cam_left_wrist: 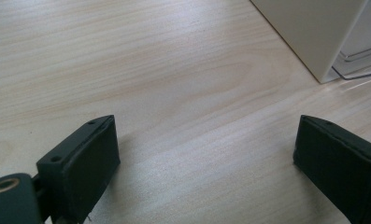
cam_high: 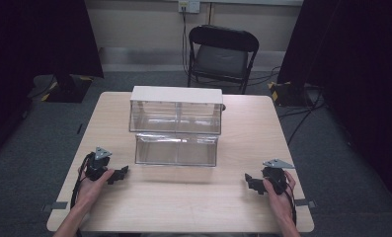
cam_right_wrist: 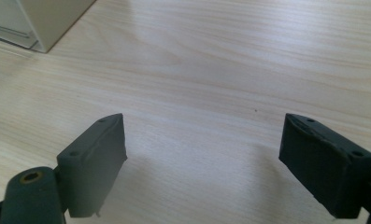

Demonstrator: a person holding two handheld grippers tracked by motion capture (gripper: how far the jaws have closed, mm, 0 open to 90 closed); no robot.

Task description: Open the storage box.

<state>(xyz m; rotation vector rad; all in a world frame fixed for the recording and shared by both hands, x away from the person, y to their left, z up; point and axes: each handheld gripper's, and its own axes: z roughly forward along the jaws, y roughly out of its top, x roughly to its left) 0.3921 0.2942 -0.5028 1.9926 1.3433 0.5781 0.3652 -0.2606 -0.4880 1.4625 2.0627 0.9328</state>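
Wood counter (cam_high: pixel 183 197) carries a clear drawer (cam_high: pixel 176 149) pulled out of its white-topped box (cam_high: pixel 176 109), mid-counter. Left claw (cam_high: pixel 120 174) and right claw (cam_high: pixel 250 181) rest apart, empty. A one-sided push could skew the drawer or shove the box back

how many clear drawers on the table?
2. Upper drawer sits closed inside the white cabinet at the table's far middle. Lower drawer is pulled out toward the person, in front of it. Both look empty; none seems hidden.
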